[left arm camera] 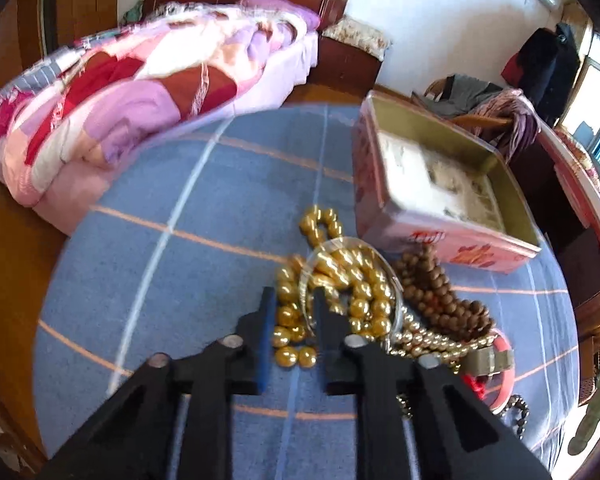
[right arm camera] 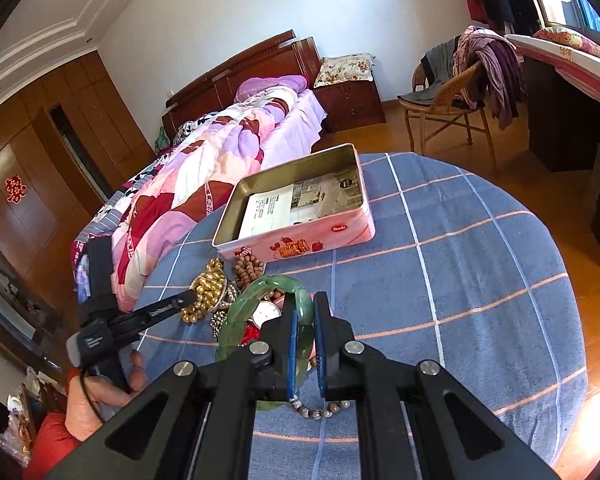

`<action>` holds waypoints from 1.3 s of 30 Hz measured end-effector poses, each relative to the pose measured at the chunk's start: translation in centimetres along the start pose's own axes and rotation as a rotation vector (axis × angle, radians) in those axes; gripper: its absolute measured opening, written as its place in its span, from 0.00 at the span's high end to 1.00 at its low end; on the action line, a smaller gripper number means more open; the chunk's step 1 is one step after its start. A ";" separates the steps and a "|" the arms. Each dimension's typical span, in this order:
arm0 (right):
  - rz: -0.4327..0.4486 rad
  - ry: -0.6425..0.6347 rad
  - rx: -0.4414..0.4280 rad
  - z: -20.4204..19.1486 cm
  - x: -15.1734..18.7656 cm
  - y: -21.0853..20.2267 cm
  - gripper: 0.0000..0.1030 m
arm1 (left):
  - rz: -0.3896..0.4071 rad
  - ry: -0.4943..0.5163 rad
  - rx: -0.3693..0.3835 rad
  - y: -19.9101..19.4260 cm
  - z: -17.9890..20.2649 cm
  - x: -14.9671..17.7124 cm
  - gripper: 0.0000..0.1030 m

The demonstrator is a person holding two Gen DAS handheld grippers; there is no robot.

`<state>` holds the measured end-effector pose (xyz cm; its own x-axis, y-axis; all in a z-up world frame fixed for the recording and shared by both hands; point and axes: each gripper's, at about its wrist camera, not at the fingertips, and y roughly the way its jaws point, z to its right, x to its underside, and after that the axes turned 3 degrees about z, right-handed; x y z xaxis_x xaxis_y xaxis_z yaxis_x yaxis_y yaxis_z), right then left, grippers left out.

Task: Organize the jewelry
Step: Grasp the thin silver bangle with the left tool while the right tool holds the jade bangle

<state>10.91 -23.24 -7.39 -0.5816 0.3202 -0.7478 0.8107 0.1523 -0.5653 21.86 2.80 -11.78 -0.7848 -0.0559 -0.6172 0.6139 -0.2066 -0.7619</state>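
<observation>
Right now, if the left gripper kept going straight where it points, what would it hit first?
Most likely the gold beads heaped in the clear glass dish: the left gripper already has them between its fingers. Beyond them sits the pink tin, though depth is hard to judge.

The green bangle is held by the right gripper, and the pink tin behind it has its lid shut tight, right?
Not quite. The green bangle is clamped in the right gripper, but the pink tin has no lid on it: it stands open, with papers lying inside. The right wrist view shows this plainly.
</observation>
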 end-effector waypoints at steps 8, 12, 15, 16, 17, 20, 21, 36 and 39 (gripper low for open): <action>0.019 0.010 -0.008 -0.2 0.2 -1.1 0.93 | 0.054 0.024 0.070 -3.3 0.3 1.4 0.99; 0.029 -0.001 -0.016 -0.5 0.4 -1.9 0.93 | 0.034 0.011 0.093 -3.4 0.0 1.6 0.98; 0.038 -0.003 -0.018 -0.7 0.5 -2.4 0.93 | -0.002 -0.027 0.112 -3.5 0.3 1.9 0.69; 0.038 -0.002 -0.019 -0.6 0.6 -2.5 0.93 | 0.001 -0.030 0.099 -3.5 0.3 1.9 0.40; 0.038 0.000 -0.020 -0.6 0.6 -2.5 0.93 | 0.019 -0.029 0.067 -3.6 0.5 1.9 0.24; 0.041 0.005 -0.015 -0.4 0.6 -2.7 0.93 | 0.066 0.017 0.004 -3.2 0.7 1.0 0.24; 0.040 0.008 -0.014 -0.2 0.6 -2.7 0.93 | 0.056 0.032 -0.008 -2.7 0.7 0.6 0.24; 0.006 0.030 0.008 0.4 0.3 -0.7 0.93 | -0.007 0.265 0.026 1.6 3.9 0.1 0.37; 0.007 0.036 0.006 0.5 0.2 -0.6 0.93 | -0.003 0.238 0.046 0.9 3.3 0.2 0.37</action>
<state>10.28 -23.69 -7.40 -0.5733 0.3545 -0.7387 0.8141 0.1443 -0.5625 21.98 -0.59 -11.99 -0.7414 0.1759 -0.6476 0.6025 -0.2506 -0.7578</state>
